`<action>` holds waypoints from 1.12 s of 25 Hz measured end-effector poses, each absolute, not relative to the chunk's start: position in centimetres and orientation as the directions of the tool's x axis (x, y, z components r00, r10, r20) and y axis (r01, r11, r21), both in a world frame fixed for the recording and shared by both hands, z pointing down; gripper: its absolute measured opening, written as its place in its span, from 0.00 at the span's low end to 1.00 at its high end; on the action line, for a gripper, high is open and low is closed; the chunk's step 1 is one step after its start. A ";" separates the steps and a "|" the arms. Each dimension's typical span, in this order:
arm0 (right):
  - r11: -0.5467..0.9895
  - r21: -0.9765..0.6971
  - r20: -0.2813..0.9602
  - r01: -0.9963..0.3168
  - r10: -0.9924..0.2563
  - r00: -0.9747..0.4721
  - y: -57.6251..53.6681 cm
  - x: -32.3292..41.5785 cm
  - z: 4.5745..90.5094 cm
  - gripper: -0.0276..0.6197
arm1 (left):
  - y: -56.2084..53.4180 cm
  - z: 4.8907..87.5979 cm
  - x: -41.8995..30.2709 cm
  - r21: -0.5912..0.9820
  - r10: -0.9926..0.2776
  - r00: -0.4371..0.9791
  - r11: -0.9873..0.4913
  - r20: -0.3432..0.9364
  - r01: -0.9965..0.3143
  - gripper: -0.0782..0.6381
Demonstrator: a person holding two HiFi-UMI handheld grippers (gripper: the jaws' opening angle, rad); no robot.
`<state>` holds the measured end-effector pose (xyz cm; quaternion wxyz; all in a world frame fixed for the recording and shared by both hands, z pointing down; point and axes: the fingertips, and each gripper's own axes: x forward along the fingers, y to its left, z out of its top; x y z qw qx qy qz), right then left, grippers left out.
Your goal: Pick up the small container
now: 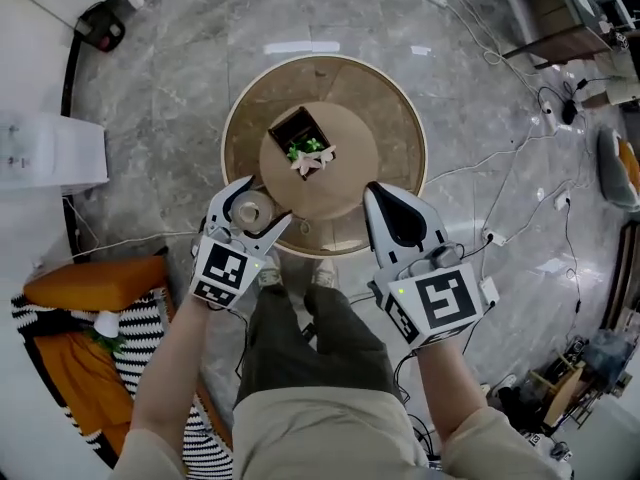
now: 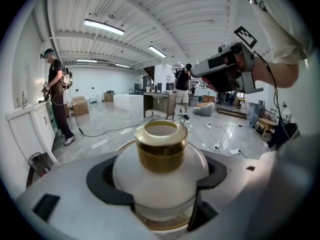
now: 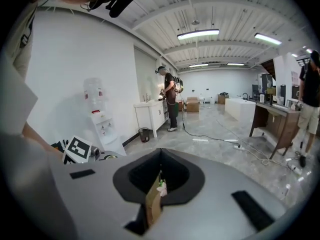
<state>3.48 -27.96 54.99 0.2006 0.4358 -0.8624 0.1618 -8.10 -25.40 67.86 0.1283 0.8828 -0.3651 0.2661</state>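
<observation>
The small container (image 1: 252, 211), a round white jar with a brown neck and cream rim, sits between the jaws of my left gripper (image 1: 258, 206) at the near left edge of the round table (image 1: 390, 118). In the left gripper view the small container (image 2: 160, 156) fills the gap, with the dark pads (image 2: 102, 181) pressed on both sides of its belly. My right gripper (image 1: 380, 200) hovers at the table's near right edge with its jaws together and nothing between them. The right gripper (image 2: 225, 74) also shows in the left gripper view, at the upper right.
A brown box with a small plant (image 1: 301, 140) stands on the table's raised middle disc. A sliver of that box (image 3: 154, 201) shows past my shut right jaws. Cables (image 1: 520, 168) trail over the grey floor at the right. An orange cushion (image 1: 95, 283) lies at the left.
</observation>
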 end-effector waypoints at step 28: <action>0.583 0.119 0.214 -0.804 -0.805 -0.553 -18.4 4.5 23.6 0.04 | -16.9 28.6 -11.0 -0.091 -0.772 0.553 -0.604 0.315 -0.792 0.58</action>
